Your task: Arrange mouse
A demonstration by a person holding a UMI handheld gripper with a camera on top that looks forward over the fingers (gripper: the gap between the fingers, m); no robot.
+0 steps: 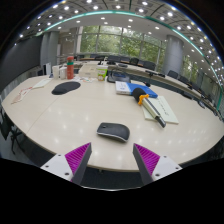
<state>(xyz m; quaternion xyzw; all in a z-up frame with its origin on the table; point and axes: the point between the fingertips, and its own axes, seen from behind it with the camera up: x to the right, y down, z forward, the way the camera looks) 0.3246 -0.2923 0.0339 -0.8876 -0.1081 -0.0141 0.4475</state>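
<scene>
**Inspector A:** Condition of the hand-held gripper (111, 160)?

**Inspector B:** Fingers spread wide apart, nothing between them and nothing held. Both purple pads (77, 156) face inward over bare surface at the near edge of the tabletop (60, 118).

**Inspector A:** Location of the mouse?

**Inspector B:** The mouse (113, 132), dark grey to black, lies flat on the pale tabletop just ahead of the fingers, roughly centred on the gap between them. It is not touched by either finger.

**Inspector A:** Other items on the surface?

**Inspector B:** A dark oval mouse pad (66, 87) lies well beyond the mouse, off to the left. To the right, farther back, a stack of papers (162, 108) carries an orange-handled tool (146, 99) and a blue object (141, 90); I cannot tell what the blue object is. Further clutter sits at the far end of the tabletop, too small to identify.

**Inspector A:** Surroundings?

**Inspector B:** An office room, with windows (120, 42) along the far wall and rows of ceiling lights (100, 8) overhead.
</scene>
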